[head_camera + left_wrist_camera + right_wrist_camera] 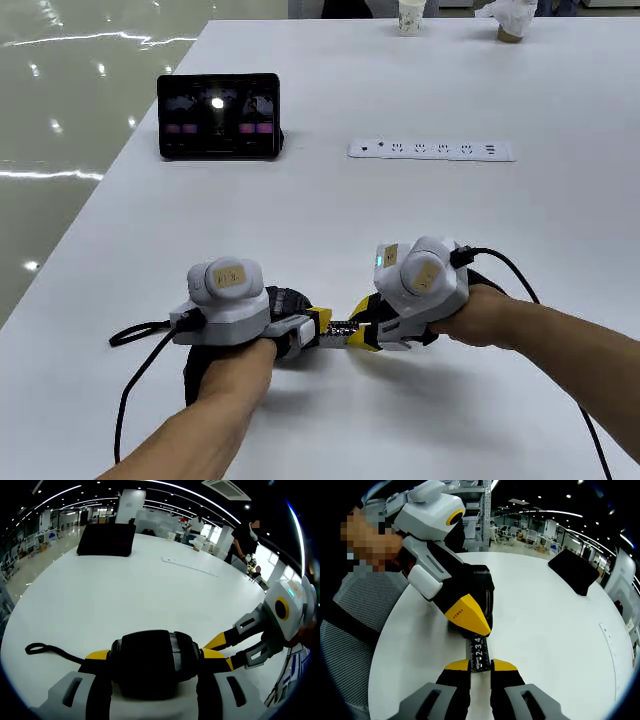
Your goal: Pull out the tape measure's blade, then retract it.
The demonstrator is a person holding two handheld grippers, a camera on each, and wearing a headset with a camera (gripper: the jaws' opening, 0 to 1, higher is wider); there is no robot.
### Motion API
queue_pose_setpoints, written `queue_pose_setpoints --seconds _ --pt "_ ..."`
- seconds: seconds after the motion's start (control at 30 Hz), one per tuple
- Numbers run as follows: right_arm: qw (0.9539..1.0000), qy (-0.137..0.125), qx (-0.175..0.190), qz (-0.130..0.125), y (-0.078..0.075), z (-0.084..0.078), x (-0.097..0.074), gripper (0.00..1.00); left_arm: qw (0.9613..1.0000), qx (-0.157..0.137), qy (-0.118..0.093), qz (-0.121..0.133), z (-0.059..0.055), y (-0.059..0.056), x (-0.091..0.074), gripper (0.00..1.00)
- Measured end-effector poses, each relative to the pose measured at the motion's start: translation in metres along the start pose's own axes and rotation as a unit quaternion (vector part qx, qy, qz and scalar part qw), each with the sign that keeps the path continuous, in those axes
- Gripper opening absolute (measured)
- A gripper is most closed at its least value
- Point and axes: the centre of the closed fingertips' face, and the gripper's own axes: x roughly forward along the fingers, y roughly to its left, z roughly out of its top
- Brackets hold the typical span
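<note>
The white surface [420, 220] runs from the near edge to the far end. A dark tablet [218, 115] stands propped at the far left, and a white power strip [432, 150] lies flat to its right. A paper cup [411, 15] sits at the far edge.

Near the person, the two grippers face each other, close together. The left gripper [155, 654] has its fingers closed around the black case of the tape measure [480, 592], one yellow tip on each side of it. The right gripper [480, 666] has its fingers pinched nearly together on the end of the blade [478, 652]. Only a short length of blade is drawn out, with the numbers 2, 3 and 4 showing between the case and the right fingers.

The thin black strap [52, 650] trails from the case and lies looped on the surface to the left.
</note>
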Motion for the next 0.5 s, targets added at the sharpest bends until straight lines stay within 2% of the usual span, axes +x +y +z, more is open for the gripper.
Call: queue_pose_setpoints --seconds 0.5 --pt "0.9999 -0.013 -0.002 0.004 0.001 0.012 0.011 0.12 1.0 -0.003 0.0 0.0 0.0 0.0 0.0 0.64"
